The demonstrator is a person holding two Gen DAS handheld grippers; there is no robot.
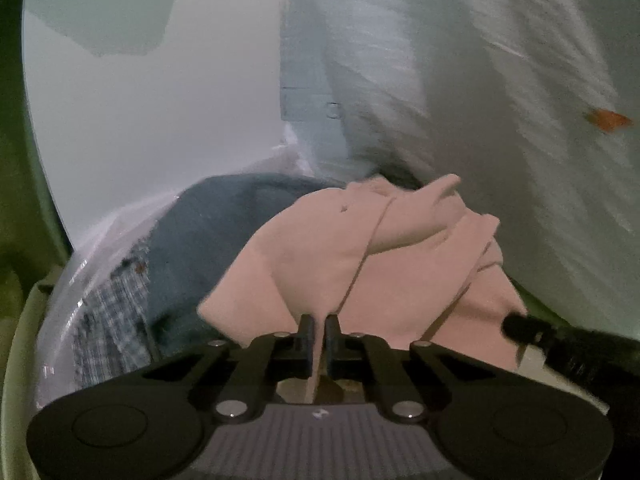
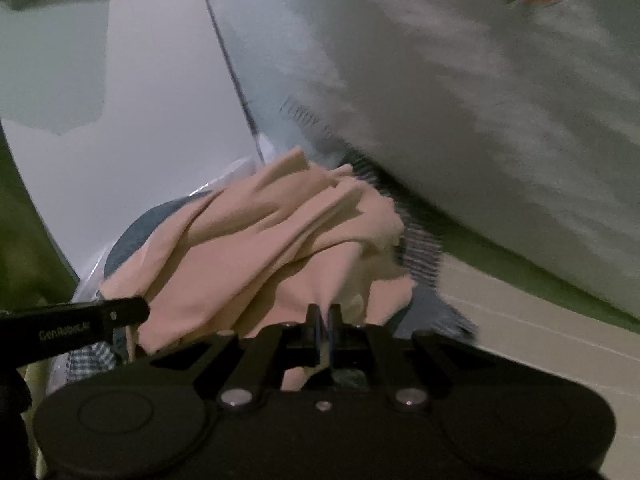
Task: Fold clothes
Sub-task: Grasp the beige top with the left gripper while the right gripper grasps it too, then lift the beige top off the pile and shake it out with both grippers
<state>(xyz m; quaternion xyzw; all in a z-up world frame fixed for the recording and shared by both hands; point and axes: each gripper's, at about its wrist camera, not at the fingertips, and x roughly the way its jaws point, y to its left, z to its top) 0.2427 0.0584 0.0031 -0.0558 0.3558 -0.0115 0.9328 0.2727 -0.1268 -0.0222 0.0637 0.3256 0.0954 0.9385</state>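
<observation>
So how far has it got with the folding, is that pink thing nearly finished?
Barely started. Nothing looks folded yet. In hand: the left gripper and right gripper are both shut on the pink garment, which hangs bunched and creased. Left to do: spread and fold it, then the blue garment and checked shirt lying crumpled behind in clear plastic.
</observation>
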